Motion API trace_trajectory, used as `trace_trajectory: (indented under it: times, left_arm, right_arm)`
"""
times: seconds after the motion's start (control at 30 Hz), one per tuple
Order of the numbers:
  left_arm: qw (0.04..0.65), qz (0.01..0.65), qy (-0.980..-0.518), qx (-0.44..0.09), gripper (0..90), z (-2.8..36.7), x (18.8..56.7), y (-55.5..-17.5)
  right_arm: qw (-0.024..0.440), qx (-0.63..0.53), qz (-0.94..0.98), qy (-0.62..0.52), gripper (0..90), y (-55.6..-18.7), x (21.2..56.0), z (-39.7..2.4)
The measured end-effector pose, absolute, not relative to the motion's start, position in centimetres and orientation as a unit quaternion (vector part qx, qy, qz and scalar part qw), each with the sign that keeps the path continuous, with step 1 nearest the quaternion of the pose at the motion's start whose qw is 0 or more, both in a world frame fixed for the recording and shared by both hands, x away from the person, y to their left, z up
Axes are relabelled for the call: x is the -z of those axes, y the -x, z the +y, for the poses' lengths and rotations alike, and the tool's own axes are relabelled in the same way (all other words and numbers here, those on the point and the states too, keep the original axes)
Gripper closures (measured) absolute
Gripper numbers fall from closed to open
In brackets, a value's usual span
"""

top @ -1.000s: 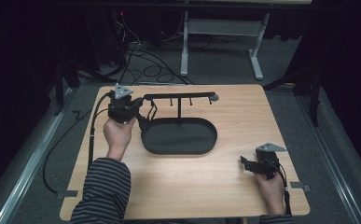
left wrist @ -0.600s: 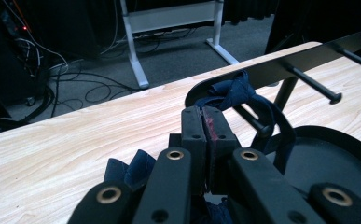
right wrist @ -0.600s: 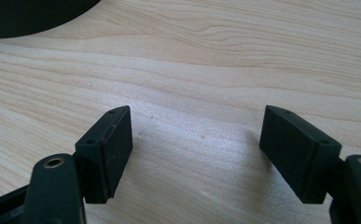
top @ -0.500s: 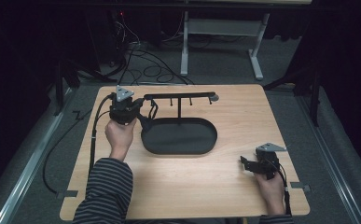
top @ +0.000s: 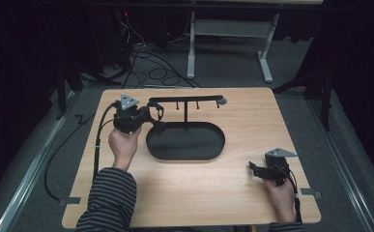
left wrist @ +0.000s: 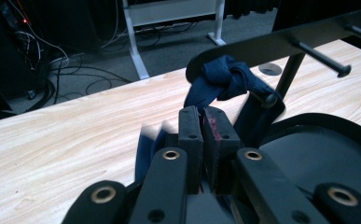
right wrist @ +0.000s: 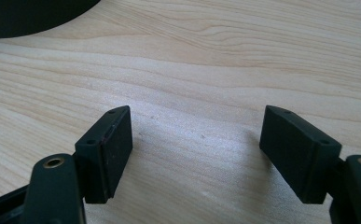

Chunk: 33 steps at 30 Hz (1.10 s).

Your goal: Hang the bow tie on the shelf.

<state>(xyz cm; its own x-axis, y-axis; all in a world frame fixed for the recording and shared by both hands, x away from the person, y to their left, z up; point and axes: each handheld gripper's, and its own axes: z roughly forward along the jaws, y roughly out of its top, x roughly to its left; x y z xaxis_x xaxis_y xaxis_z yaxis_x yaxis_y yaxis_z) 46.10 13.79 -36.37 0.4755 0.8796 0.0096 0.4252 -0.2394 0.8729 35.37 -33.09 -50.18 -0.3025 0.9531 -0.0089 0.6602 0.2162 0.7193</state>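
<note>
Blue cloth (left wrist: 225, 79) hangs knotted on the rack's peg by the nearly closed left tongs (left wrist: 201, 122); right tongs (right wrist: 197, 149) gape wide.

The counter (top: 199, 193) is pale wood with wavy grain. On it a matte black oval tray (top: 185, 141) sits under a black rack (top: 184, 100). A dark navy cloth (left wrist: 225, 81) hangs knotted at the rack's end. The sleeve (top: 108, 198) beside the tray is grey-and-black striped.

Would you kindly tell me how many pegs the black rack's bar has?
4: three bare pegs hang along the bar, and one near its left end carries the knotted blue cloth, which may hide more.
</note>
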Motion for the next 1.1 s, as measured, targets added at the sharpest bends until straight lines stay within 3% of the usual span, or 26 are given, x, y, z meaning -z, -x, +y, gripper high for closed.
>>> trace_trajectory:
  times: [0.33, 0.8, 1.1]
  left_arm:
    - [0.434, 0.439, -0.743, -0.259, 84.4, 13.8, 36.5, -46.0]
    - [0.441, 0.443, -0.74, -0.25, 64.3, 15.1, 36.5, -45.1]
    - [0.432, 0.436, -0.749, -0.25, 59.9, 15.6, 36.6, -44.3]
  right_arm:
    - [0.234, -0.313, 0.744, -0.542, 26.7, -35.4, 50.2, -33.1]
    - [0.234, -0.313, 0.744, -0.542, 26.6, -35.4, 50.2, -33.1]
    - [0.234, -0.313, 0.744, -0.542, 26.6, -35.4, 50.2, -33.1]
